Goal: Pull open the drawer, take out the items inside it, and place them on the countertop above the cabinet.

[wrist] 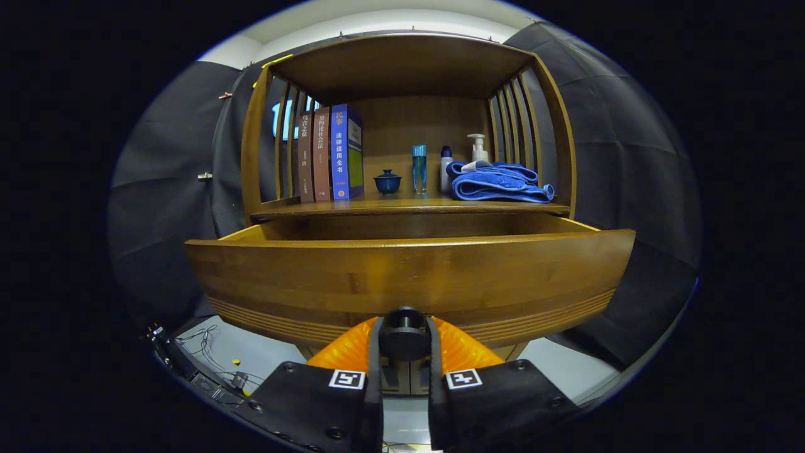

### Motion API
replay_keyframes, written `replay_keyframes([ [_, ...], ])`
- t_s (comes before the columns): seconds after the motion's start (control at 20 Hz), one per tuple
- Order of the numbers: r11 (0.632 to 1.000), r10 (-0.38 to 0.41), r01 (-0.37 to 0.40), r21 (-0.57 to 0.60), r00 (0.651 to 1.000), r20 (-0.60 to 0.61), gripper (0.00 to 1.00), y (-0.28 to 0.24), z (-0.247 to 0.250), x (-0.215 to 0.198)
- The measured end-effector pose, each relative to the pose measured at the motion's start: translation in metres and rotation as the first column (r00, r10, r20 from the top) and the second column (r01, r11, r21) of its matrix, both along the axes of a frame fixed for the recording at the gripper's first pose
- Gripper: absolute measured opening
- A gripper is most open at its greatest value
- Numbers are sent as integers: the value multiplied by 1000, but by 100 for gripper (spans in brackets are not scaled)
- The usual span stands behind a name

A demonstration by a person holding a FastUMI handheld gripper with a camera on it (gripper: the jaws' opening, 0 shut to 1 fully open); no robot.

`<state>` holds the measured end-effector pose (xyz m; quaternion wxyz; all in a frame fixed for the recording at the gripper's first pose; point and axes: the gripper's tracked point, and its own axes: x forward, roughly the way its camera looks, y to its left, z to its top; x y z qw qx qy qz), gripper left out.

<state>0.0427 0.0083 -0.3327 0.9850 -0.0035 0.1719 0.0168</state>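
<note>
The wooden drawer [409, 277] of the cabinet stands pulled out towards me, its curved front panel wide across the view. Its round dark knob [404, 336] sits between my two fingers, and my gripper [404, 340] is shut on it. From this low angle the drawer's inside is hidden behind the front panel. Above the drawer lies the countertop [409, 206], a wooden shelf under a slatted hutch.
On the countertop stand three books [330, 154] at the left, a small blue lidded cup [387, 181], a blue bottle [419, 167], a white bottle [445, 170], a pump bottle [478, 148] and a folded blue towel [500, 182]. Cables [207, 362] lie on the floor, left below.
</note>
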Motion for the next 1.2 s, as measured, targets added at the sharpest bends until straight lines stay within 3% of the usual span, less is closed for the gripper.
replay_keyframes([
  [0.7,1000,-5,6,-26,1000,15,33,-2,-7,-32],
  [0.85,999,36,-36,-1,999,37,49,6,2,-34],
  [1.05,999,39,-36,-27,993,114,98,1,34,-42],
  [1.2,998,46,-38,-40,977,208,99,0,92,-45],
])
